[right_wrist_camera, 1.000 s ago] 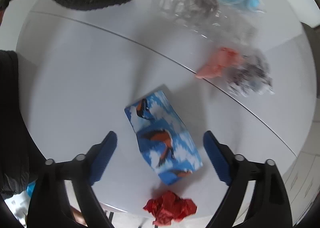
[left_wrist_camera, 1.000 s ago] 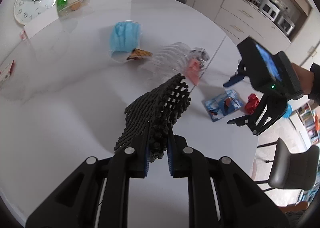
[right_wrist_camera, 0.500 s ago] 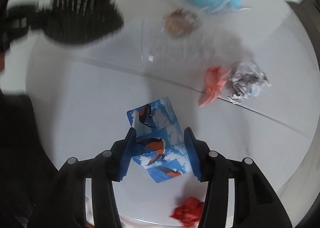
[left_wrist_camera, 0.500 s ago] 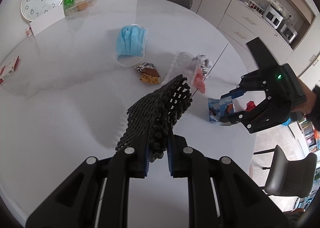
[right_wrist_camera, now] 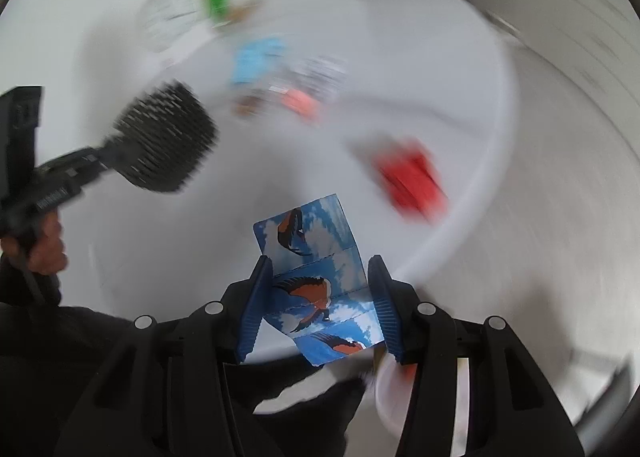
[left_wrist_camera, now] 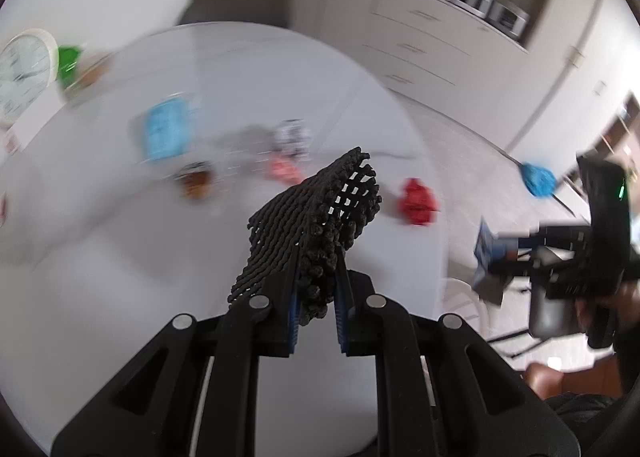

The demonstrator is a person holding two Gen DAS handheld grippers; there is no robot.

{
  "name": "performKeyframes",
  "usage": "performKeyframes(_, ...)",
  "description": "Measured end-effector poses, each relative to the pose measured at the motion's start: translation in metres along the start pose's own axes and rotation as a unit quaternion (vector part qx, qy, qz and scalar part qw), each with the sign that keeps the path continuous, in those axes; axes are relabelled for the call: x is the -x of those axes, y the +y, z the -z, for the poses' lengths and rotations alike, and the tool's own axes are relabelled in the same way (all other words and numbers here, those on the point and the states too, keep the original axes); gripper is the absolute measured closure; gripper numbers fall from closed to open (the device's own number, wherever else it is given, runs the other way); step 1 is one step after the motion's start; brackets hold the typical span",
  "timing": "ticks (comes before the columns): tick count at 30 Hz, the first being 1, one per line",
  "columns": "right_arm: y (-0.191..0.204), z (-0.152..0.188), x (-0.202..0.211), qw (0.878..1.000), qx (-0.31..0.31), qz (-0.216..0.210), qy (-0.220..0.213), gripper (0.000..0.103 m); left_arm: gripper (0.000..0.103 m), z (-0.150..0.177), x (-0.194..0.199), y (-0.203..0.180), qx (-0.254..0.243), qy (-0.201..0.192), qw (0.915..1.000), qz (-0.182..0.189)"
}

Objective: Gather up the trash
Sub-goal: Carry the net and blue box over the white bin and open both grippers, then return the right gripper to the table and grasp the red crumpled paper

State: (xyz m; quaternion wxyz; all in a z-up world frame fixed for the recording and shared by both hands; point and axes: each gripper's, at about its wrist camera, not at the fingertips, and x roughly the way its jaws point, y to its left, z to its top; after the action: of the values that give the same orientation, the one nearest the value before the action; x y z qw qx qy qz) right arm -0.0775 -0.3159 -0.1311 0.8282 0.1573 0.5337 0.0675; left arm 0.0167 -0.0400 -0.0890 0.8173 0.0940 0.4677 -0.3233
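My right gripper (right_wrist_camera: 320, 277) is shut on a blue folded paper with bird pictures (right_wrist_camera: 316, 277) and holds it off the round white table (right_wrist_camera: 460, 57), past its near edge; it also shows in the left wrist view (left_wrist_camera: 486, 253). My left gripper (left_wrist_camera: 316, 269) is shut on a black woven mesh piece (left_wrist_camera: 320, 213), held above the table. On the table lie a red crumpled paper (left_wrist_camera: 416, 197), a pink scrap (left_wrist_camera: 284, 169), a crumpled printed wrapper (left_wrist_camera: 294, 135), a brown snack wrapper (left_wrist_camera: 196, 177) and a blue face mask (left_wrist_camera: 168, 129). Both views are blurred.
A wall clock (left_wrist_camera: 24, 73) and a green packet (left_wrist_camera: 68, 61) lie at the table's far left. A chair back (left_wrist_camera: 240, 9) stands behind the table. Cabinets (left_wrist_camera: 440, 49) line the back wall. A blue mop head (left_wrist_camera: 540, 177) lies on the floor at right.
My right gripper has lifted the blue bird paper off the table and pulled it back past the table edge. My left gripper, still holding the mesh, has swung its view to the right.
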Motion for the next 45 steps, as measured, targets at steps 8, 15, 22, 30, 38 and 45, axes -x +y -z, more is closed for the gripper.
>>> performKeyframes(8, -0.072, 0.091, -0.013, 0.991, -0.116, 0.071, 0.014, 0.053, 0.089, -0.010, -0.031, -0.098, -0.097, 0.039, 0.9906, 0.088)
performKeyframes(15, -0.119, 0.130, -0.060, 0.975, -0.184, 0.115, 0.050, 0.028, 0.089, 0.001, -0.059, -0.173, -0.173, 0.086, 0.9729, 0.127)
performKeyframes(22, -0.152, 0.166, 0.003, 0.957, -0.254, 0.142, -0.001, 0.007, 0.089, 0.020, -0.089, -0.239, -0.260, 0.129, 0.9465, 0.142)
performKeyframes(30, -0.175, 0.199, 0.053, 0.939, -0.295, 0.168, -0.046, 0.006, 0.085, 0.040, -0.123, -0.297, -0.321, 0.171, 0.9171, 0.163)
performKeyframes(38, -0.183, 0.217, 0.075, 0.932, -0.310, 0.180, -0.059, 0.005, 0.012, 0.058, -0.137, -0.326, -0.341, 0.195, 0.9044, 0.166)
performKeyframes(45, -0.182, 0.221, 0.079, 0.932, -0.310, 0.178, -0.055, 0.005, 0.011, 0.061, -0.136, -0.334, -0.340, 0.194, 0.9052, 0.165)
